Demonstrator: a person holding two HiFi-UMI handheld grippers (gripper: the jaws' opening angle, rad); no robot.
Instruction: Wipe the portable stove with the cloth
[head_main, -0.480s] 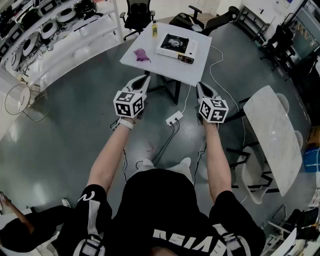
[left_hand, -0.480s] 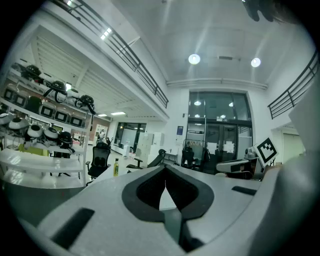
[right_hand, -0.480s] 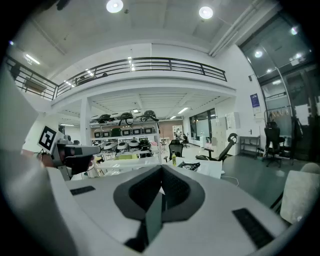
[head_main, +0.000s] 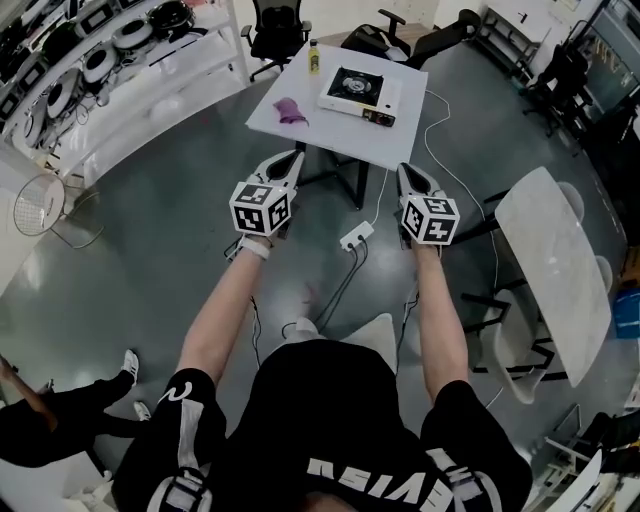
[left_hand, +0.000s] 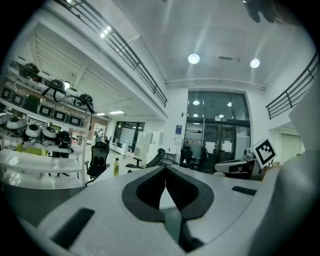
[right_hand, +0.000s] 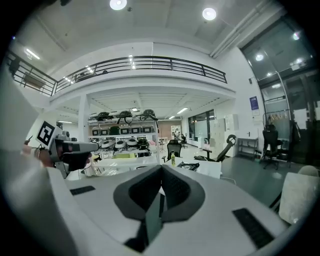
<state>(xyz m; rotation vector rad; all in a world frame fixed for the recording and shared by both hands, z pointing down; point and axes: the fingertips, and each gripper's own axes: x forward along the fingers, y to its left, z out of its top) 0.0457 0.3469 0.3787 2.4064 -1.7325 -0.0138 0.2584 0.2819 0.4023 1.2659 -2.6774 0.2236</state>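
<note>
The portable stove (head_main: 358, 88) sits on the right part of the white tabletop (head_main: 335, 138). The purple cloth (head_main: 290, 111) lies apart from it, near the left edge. A yellow bottle (head_main: 314, 57) stands at the far corner. You hold both grippers side by side over the grey floor (head_main: 150, 260), short of the tabletop. Left gripper (head_main: 296, 157): jaws pressed together, nothing between them. Right gripper (head_main: 403, 168): jaws likewise closed and empty.
</note>
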